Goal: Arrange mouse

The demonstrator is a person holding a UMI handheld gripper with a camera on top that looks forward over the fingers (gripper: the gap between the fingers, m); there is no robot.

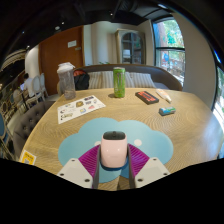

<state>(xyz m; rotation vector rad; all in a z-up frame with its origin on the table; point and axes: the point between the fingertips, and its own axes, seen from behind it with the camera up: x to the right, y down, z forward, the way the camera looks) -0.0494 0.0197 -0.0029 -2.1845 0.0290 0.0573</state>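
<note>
My gripper (115, 170) has the mouse (115, 150) — a pale pink one with a dark scroll wheel near its far end — pinched between my two fingers, the purple pads (91, 162) pressed to its left and right sides. The fingers stand at a narrow spread, just the width of the mouse, with no gap that I can see at either flank. The mouse sits over the near part of a light blue mouse pad (78, 143), which lies on the round wooden table (185, 130); whether the mouse rests on the pad or hangs just above it, I cannot tell from this angle.

Beyond my fingers, well apart from the mouse, a green can (119, 82) stands upright near the far edge of the table. To its left a clear lidded bottle (66, 80) also stands upright, and nearer to me than the bottle lies a printed sheet (80, 107). To the right of the can lies a dark flat object (147, 97) — maybe a phone or a remote — and past it, nearer me, a small teal thing (166, 111).
</note>
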